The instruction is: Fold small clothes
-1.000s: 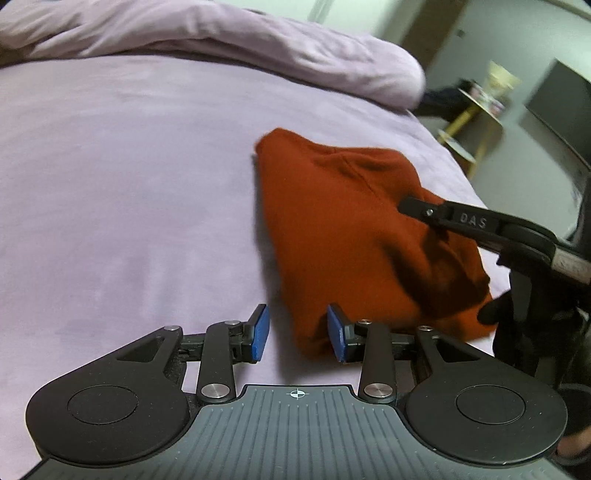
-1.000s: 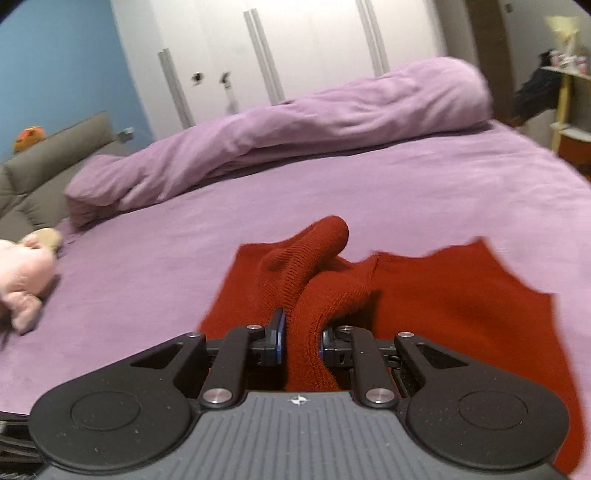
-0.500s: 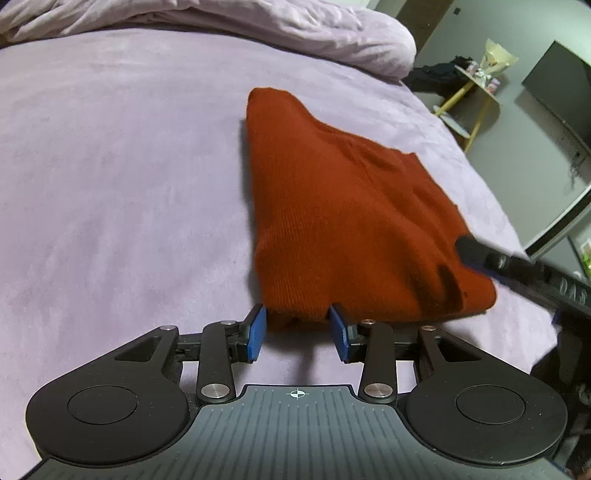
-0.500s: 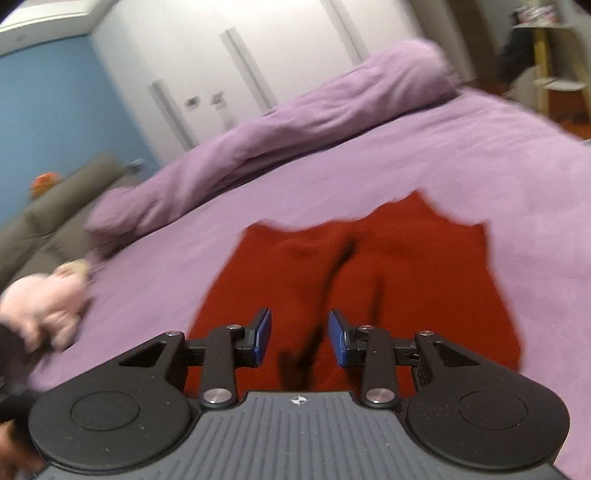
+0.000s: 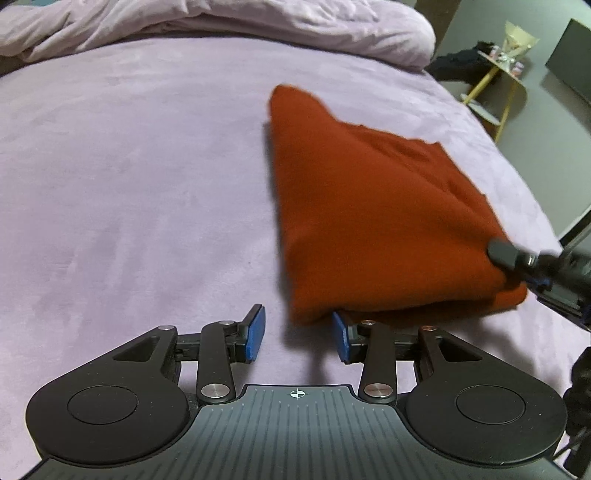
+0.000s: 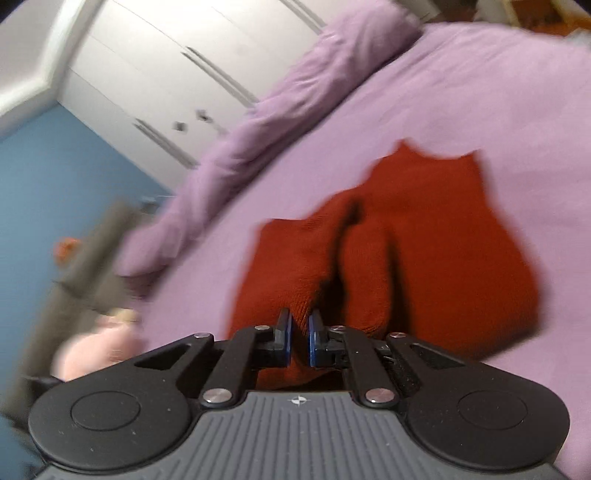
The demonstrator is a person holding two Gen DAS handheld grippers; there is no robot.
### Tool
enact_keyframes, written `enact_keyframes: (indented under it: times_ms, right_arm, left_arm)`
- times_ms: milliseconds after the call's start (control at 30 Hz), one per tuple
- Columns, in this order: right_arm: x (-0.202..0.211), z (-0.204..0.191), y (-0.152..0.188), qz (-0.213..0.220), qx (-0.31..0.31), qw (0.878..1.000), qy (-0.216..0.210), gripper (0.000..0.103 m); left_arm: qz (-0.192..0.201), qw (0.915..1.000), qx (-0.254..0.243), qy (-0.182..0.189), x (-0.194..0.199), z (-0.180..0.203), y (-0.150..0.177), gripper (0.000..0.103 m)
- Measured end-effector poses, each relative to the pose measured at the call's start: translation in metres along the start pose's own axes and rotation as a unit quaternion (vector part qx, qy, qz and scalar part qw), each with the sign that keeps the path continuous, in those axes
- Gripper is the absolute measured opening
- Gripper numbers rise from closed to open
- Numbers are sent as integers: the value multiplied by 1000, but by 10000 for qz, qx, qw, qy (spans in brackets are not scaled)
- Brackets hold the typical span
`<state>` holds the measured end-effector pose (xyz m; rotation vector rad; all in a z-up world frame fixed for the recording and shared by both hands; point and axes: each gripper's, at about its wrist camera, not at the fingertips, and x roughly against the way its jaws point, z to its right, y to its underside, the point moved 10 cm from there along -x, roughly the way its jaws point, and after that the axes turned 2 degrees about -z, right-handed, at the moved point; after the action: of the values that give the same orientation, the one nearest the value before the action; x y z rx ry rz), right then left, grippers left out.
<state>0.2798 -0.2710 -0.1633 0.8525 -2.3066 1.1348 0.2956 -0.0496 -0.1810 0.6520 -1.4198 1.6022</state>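
Note:
A rust-red knitted garment (image 5: 369,221) lies folded flat on the purple bed (image 5: 129,184). My left gripper (image 5: 297,338) is open just short of its near left corner. That corner sits over the right pad, and nothing is pressed between the pads. At the garment's near right corner, a finger of my right gripper (image 5: 504,254) rests on the cloth. In the blurred, tilted right wrist view the right gripper (image 6: 298,343) is shut to a thin slit filled with red cloth, low over the garment (image 6: 424,240).
A rolled purple duvet (image 5: 258,22) runs along the far side of the bed. A yellow side table (image 5: 498,74) stands beyond the bed's right edge. A pink plush toy (image 6: 96,347) lies at the left, with white wardrobe doors (image 6: 166,74) behind.
My right gripper let go of the raised fold, which dropped flat, opened, then closed low at the garment's near edge while rolling. The left gripper stayed open and crept toward the near corner.

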Motion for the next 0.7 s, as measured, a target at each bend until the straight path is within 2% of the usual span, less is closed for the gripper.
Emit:
enact_keyframes:
  times_ms: [33,100,167,200,267,333,400,533,633,700]
  right_arm:
    - [-7,5,6,-134,123,9995,273,7]
    - [-17,8,15,-397,274,9983,330,7]
    - [-15,2,11,-420,501,9974,291,13]
    - [-10,-1,5,-349,435,9983,142,17]
    - [-5,3,-12,-106,217,9997,37,38]
    - [-6,10,-28,70,54,9999,92,45]
    - [-20,14,-37,-30,-110,9999,-64,53]
    - [-65,13,-41,-535,-736,9939,-622,54]
    - [-79,-8,-41,-642,-524,9927,-878,57]
    - [-88,-20,-36,-753,-272,9931,-852,57]
  left_arm:
    - [-45,10000,42,17,-3,-1,1,43]
    - [-122,9998,156,72,-6,-2,3,41]
    - [-118,9997,176,86,-7,-4,3,41]
    - [-88,9998,173,102,-5,-4,3,41]
    - [-19,9998,156,121,-4,-5,1,41]
    - [-7,9998,157,104,-5,-4,0,41]
    - [-19,9998,183,103,-7,-4,2,41]
    - [-46,9998,187,32,-8,-2,4,41]
    - [-57,9999,132,-27,-10,0,2,41]
    - [-69,9999,110,-62,-12,0,2,41]
